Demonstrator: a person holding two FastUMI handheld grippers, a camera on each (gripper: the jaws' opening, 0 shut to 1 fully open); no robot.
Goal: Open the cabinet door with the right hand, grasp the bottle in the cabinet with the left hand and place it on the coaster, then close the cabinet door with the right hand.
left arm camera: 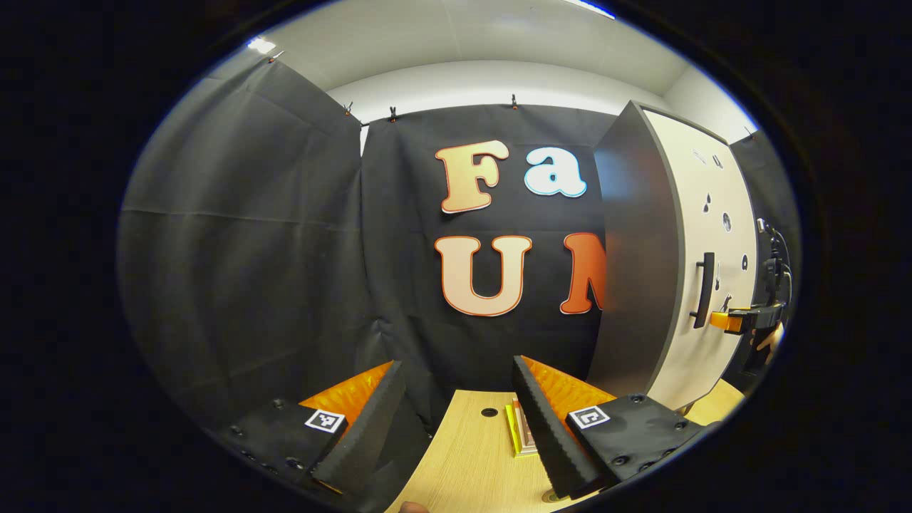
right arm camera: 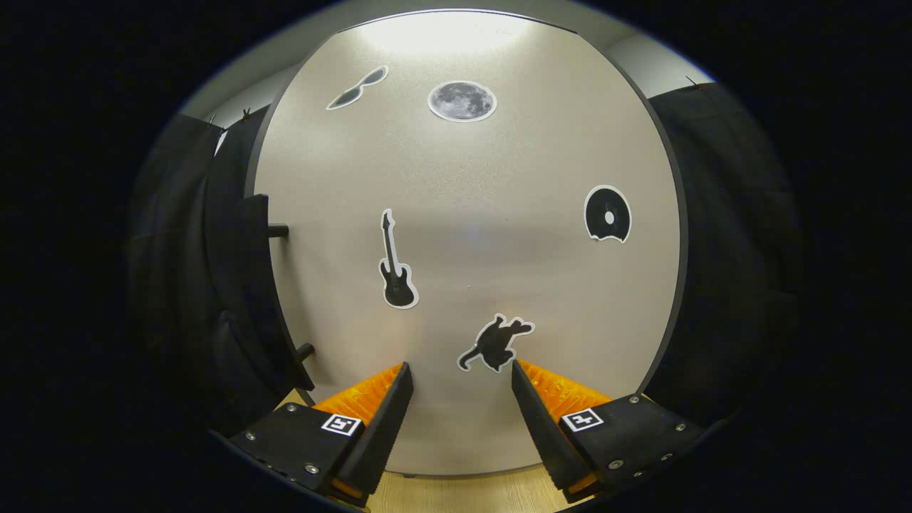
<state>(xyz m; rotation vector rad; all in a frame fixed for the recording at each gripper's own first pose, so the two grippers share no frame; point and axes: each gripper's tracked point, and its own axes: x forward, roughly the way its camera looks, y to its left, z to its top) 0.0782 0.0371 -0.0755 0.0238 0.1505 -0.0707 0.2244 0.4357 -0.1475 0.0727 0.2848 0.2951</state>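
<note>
Pale laminate: cabinet door point(right arm camera: 470, 249), shut as far as both views tell, dark-edged, dotted with black stickers (guitar, cat, moon, disc, sunglasses).
Door handle: dark bar point(left arm camera: 704, 289) standing off the door face on two pegs, near the door's edge; in the right gripper view it sits at the far left point(right arm camera: 253, 285), well off the line of the fingers.
Right gripper point(right arm camera: 459, 399): fingers spread wide, nothing between them, pointed square at the blank door face close in front; in the left gripper view it hangs just beside the handle point(left arm camera: 741, 318).
Left gripper point(left arm camera: 456, 399): fingers spread, empty, held over the table and aimed at the booth wall, well apart from the cabinet.
Light wood: table point(left arm camera: 470, 456), with a small round hole in the top.
Coaster point(left arm camera: 520, 427): presumably the flat stack of squares on the table, partly hidden behind the left gripper's right finger.
Bottle: by the task inside the cabinet; hidden behind the door, position cannot be told.
Stage, as judged: door not yet opened; handle not yet gripped.
Hazard one: closing from here would catch bare door, since the handle lies to one side of the fingers.
Hazard two: a shallow pinch on the slim bar may slip as the door swings.
Hazard three: the swinging door may strike the left gripper or the coaster if they lie in its arc.
Hazard four: a sharp pull may shake the cabinet and topple the unseen bottle.
</note>
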